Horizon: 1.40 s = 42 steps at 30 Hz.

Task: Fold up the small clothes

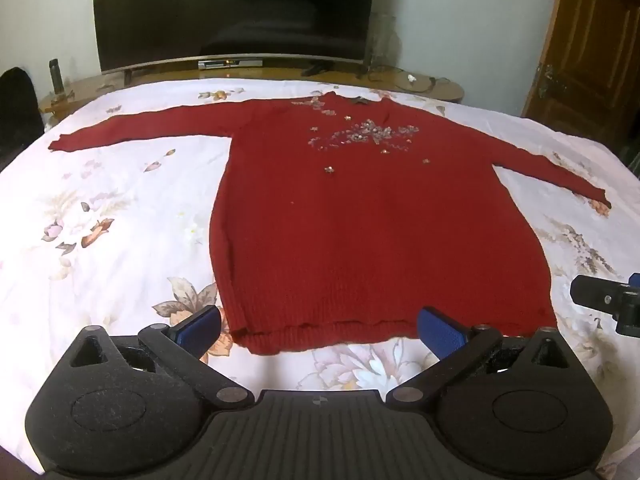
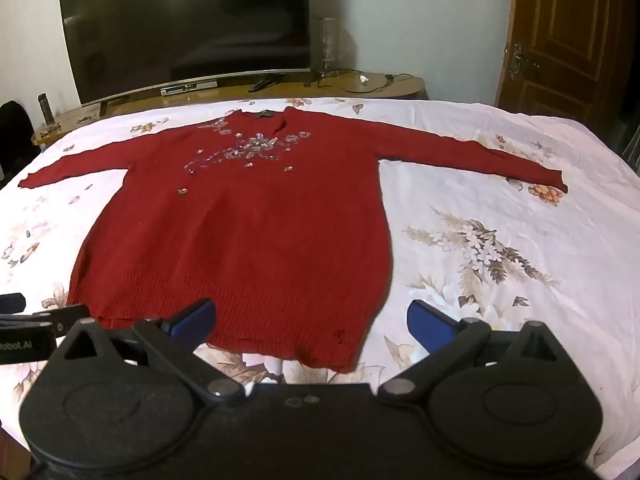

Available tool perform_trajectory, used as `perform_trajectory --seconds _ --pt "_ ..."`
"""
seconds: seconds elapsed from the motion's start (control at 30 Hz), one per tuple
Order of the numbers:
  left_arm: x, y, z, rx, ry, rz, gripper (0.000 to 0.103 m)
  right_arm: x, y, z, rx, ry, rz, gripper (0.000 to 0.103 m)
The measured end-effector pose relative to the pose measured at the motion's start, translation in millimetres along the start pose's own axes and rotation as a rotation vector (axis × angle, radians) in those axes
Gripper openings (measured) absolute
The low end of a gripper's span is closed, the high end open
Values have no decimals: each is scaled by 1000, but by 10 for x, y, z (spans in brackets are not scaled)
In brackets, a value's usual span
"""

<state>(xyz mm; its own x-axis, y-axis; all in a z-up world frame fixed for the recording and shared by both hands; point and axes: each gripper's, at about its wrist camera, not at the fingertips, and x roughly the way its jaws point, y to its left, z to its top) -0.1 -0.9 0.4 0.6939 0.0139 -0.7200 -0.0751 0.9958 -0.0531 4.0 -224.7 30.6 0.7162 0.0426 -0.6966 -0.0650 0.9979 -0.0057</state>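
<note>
A dark red knitted sweater (image 1: 360,216) (image 2: 240,232) with silver sequins on the chest lies flat on the bed, face up, both sleeves spread out to the sides, hem nearest me. My left gripper (image 1: 320,330) hovers open just before the hem, its blue pads (image 1: 200,326) wide apart with nothing between them. My right gripper (image 2: 312,320) is open too, above the hem's right corner, and holds nothing. The left view catches part of the right gripper at its right edge (image 1: 612,300). In the right wrist view part of the left gripper shows at the left edge (image 2: 28,328).
The sweater rests on a white bedsheet (image 1: 104,208) (image 2: 500,248) printed with flowers. Beyond the bed stands a wooden cabinet (image 2: 376,84) with a large dark television (image 1: 236,12) (image 2: 184,28), cables and a bottle (image 1: 56,76). A wooden door (image 2: 568,36) is at the right.
</note>
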Motion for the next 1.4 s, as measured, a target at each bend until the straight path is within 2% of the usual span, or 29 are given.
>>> perform_trajectory --seconds 1.4 --pt "-18 -56 11 -7 0 -13 103 -55 -68 1 8 -1 8 102"
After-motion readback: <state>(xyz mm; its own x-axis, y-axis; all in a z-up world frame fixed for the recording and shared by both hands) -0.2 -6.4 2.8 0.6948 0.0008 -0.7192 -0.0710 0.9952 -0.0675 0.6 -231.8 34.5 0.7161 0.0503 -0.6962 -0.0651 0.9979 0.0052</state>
